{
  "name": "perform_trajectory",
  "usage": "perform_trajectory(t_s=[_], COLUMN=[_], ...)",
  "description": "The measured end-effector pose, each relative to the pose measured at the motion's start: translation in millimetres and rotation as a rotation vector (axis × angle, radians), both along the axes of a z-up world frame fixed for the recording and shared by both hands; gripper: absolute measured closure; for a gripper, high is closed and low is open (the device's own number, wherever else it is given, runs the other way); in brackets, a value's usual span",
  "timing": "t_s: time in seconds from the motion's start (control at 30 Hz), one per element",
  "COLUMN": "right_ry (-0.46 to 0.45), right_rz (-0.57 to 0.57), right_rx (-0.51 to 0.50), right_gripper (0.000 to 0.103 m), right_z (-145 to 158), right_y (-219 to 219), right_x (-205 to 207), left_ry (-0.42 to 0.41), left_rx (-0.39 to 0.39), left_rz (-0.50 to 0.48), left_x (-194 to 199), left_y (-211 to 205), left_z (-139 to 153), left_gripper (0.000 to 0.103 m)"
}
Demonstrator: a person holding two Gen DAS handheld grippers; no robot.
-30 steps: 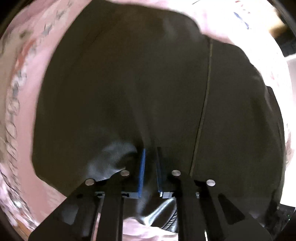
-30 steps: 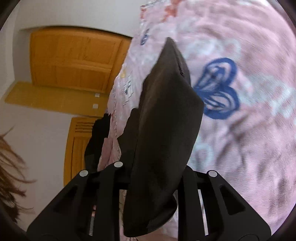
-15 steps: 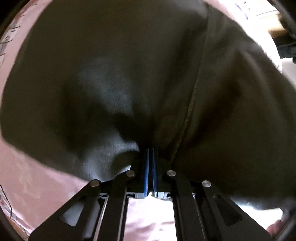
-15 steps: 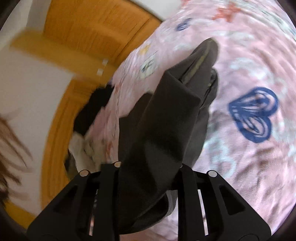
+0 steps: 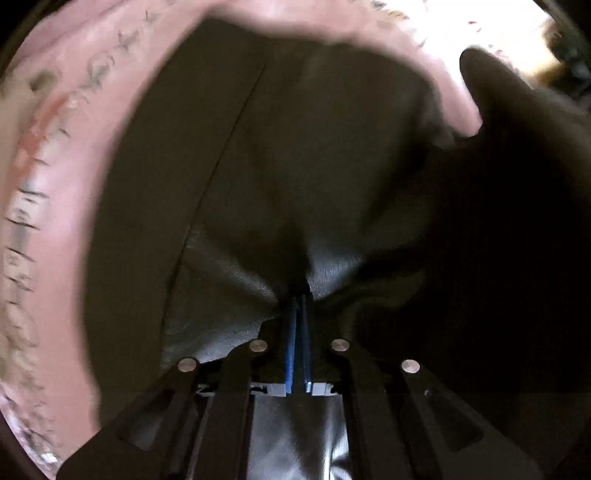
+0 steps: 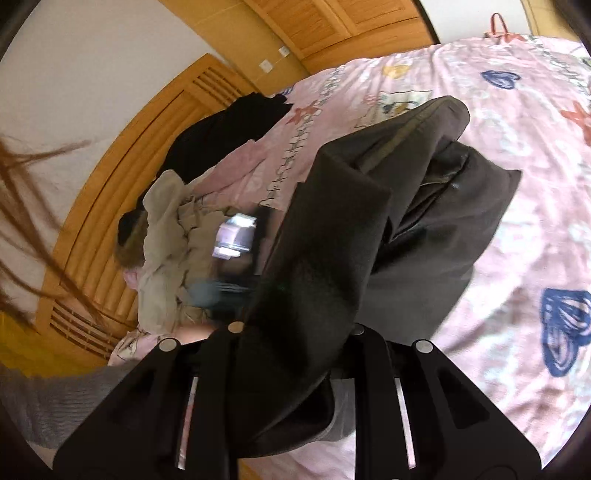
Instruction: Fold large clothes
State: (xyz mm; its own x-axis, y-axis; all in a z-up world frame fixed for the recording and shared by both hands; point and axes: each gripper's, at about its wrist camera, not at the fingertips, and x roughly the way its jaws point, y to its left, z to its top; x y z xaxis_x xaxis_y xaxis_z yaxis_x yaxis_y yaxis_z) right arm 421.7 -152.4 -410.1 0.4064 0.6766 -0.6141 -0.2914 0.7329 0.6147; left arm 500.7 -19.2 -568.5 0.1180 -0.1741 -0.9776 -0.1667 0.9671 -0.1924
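Observation:
A large dark grey-brown garment point(image 5: 295, 166) lies on a pink patterned bedsheet point(image 5: 55, 184). My left gripper point(image 5: 299, 299) is shut, its blue pads pinching a fold of this garment, which bunches around the tips. In the right wrist view the same dark garment point(image 6: 424, 221) drapes over my right gripper point(image 6: 295, 332) and trails onto the bedsheet point(image 6: 535, 240). The cloth hides the right fingertips; the jaws seem closed on it.
A pile of other clothes, beige point(image 6: 166, 240) and black point(image 6: 221, 129), sits at the bed's far left side. A wooden headboard point(image 6: 110, 184) and wooden cabinets point(image 6: 332, 22) stand beyond. Strands of the person's hair point(image 6: 29, 206) hang at left.
Both grippers have swung with the garment. The left view now shows more pink sheet around the cloth; the right view has turned to show the clothes pile and more of the bed.

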Motion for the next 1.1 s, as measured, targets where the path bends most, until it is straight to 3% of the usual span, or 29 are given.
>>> perform_trajectory(t_s=[0.1, 0.23, 0.3, 0.33, 0.4, 0.47, 0.57, 0.6, 0.67, 0.7, 0.73, 0.83, 0.9, 0.93, 1.03, 1.1], right_ry=[-0.008, -0.077, -0.103, -0.108, -0.099, -0.092, -0.048, -0.042, -0.039, -0.044, -0.039, -0.060, -0.064, -0.065, -0.116, -0.198], right_rz=[0.056, 0.152, 0.205, 0.230, 0.301, 0.368, 0.486, 0.538, 0.600, 0.614, 0.613, 0.540, 0.416, 0.368, 0.204, 0.161], right_rx=[-0.015, -0.035, -0.068, -0.082, -0.121, -0.171, -0.274, -0.337, -0.425, -0.466, -0.474, -0.466, -0.430, -0.420, -0.457, -0.546], right_gripper=[0.086, 0.086, 0.086, 0.086, 0.086, 0.086, 0.086, 0.086, 0.086, 0.086, 0.086, 0.087, 0.087, 0.087, 0.087, 0.087], right_z=[5.2, 25.9, 37.2, 37.9, 35.5, 27.1, -2.7, -18.0, -38.1, -49.3, -53.4, -49.0, -35.1, -30.8, -14.4, -10.9], right_y=[36.5, 79.9, 102.6, 111.6, 138.7, 162.6, 210.6, 229.4, 251.5, 260.3, 261.6, 255.6, 239.2, 235.9, 227.2, 236.8], right_x=[8.9, 9.7, 9.1, 8.9, 7.6, 3.2, -4.2, -10.3, -20.5, -26.8, -28.8, -34.5, -33.9, -34.3, -44.5, -55.3], left_ry=[-0.033, -0.033, 0.087, 0.190, 0.243, 0.280, 0.319, 0.287, 0.254, 0.224, 0.181, 0.062, 0.025, 0.012, -0.003, -0.036], left_rx=[0.060, -0.018, 0.038, 0.082, 0.075, 0.140, -0.011, -0.005, -0.050, -0.117, -0.147, -0.143, -0.188, -0.195, -0.112, -0.144], left_rz=[-0.058, -0.004, 0.040, 0.076, 0.147, 0.172, 0.197, 0.182, 0.177, 0.202, 0.214, 0.257, 0.244, 0.209, 0.078, -0.007], left_x=[-8.9, -36.2, -58.9, -76.6, -109.3, -138.6, -161.7, -163.9, -166.0, -169.7, -170.8, -170.1, -158.9, -146.3, -109.0, -74.3], left_y=[-16.2, 20.1, 49.6, 69.5, 104.1, 128.0, 139.6, 139.0, 141.6, 151.0, 158.9, 204.0, 214.1, 213.0, 180.5, 162.0], left_z=[1.7, 33.6, 38.5, 37.6, 39.4, 22.9, -28.3, -36.3, -36.0, -30.5, -22.6, 14.0, 25.6, 29.5, 34.0, 49.3], left_gripper=[0.101, 0.100, 0.098, 0.098, 0.099, 0.099, 0.099, 0.100, 0.102, 0.101, 0.101, 0.099, 0.099, 0.099, 0.099, 0.101])
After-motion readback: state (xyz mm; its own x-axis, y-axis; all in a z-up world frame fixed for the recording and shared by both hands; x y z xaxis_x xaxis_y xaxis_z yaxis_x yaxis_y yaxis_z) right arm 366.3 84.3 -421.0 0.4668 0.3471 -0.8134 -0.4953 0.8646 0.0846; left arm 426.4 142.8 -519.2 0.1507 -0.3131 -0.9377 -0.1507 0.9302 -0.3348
